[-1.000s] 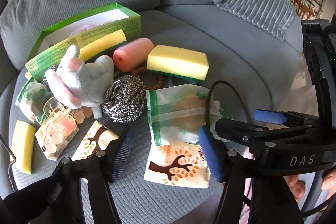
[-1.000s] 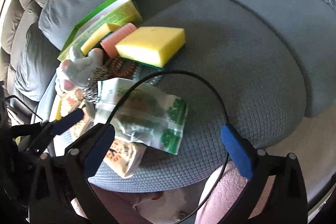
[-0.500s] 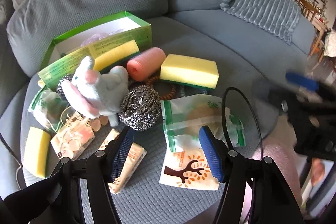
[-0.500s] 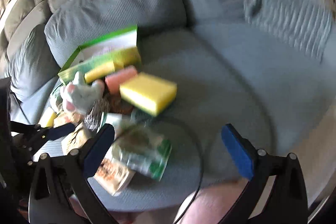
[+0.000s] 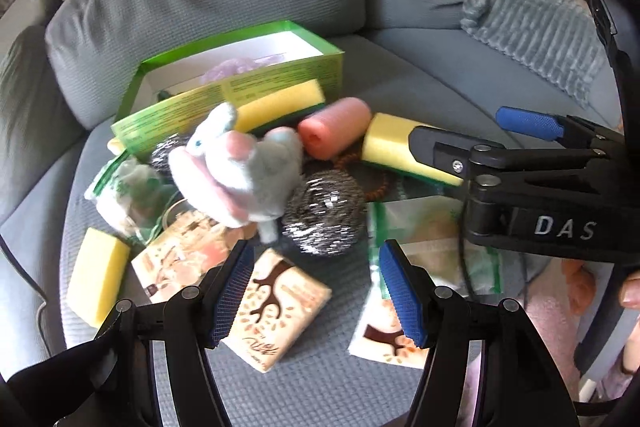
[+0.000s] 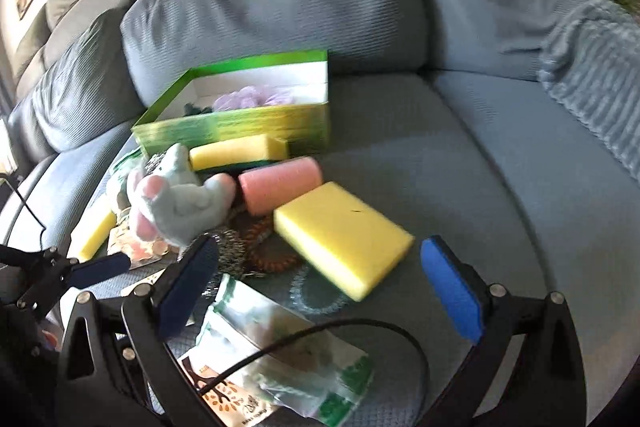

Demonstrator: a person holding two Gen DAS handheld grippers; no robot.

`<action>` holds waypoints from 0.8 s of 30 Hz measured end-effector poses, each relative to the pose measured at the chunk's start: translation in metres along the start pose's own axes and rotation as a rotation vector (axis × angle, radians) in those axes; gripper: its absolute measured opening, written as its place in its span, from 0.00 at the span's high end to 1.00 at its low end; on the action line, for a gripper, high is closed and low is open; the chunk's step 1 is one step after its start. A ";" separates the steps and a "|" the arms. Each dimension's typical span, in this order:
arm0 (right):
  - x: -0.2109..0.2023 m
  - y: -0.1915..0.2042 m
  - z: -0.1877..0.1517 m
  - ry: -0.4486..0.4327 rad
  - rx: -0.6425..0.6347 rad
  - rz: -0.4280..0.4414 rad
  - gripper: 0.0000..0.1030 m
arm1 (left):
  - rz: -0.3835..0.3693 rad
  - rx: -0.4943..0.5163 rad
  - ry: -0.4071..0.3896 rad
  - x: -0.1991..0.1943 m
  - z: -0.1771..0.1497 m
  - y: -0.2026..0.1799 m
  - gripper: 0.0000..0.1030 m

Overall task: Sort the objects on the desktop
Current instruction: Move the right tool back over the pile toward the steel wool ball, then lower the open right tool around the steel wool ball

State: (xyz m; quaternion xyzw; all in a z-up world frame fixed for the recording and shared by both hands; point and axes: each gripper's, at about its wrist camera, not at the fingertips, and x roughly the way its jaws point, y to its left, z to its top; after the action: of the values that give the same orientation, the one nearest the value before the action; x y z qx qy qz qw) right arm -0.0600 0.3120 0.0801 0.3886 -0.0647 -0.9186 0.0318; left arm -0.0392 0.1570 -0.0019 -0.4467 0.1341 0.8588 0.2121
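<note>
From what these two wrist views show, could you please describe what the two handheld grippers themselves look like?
Both are black, angular two-finger tools with silver rivets at the joints. The left gripper and the right gripper carry rectangular blue textured pads on their fingers. The right one's body bears white letters "DAS". A thin black cable loops in front of it.

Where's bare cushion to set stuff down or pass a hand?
Free: the grey seat cushion right of the big yellow sponge and green box, out to the ribbed blanket. Crowded: left side, where plush toy, pink roller, steel scrubber and packets touch.
</note>
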 end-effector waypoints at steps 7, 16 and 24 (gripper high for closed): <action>0.019 0.012 0.002 0.073 0.024 0.133 0.01 | 0.041 -0.003 -0.025 -0.001 -0.002 0.008 0.36; 0.055 0.031 0.009 0.201 0.044 0.263 0.04 | 0.032 -0.057 0.004 0.012 -0.003 0.032 0.36; 0.066 0.042 0.008 0.243 0.028 0.247 0.04 | 0.048 -0.073 0.014 0.017 -0.011 0.043 0.36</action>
State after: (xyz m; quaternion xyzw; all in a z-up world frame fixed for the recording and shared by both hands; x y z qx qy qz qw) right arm -0.1111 0.2643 0.0447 0.4864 -0.1206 -0.8528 0.1467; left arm -0.0612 0.1188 -0.0208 -0.4568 0.1148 0.8648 0.1741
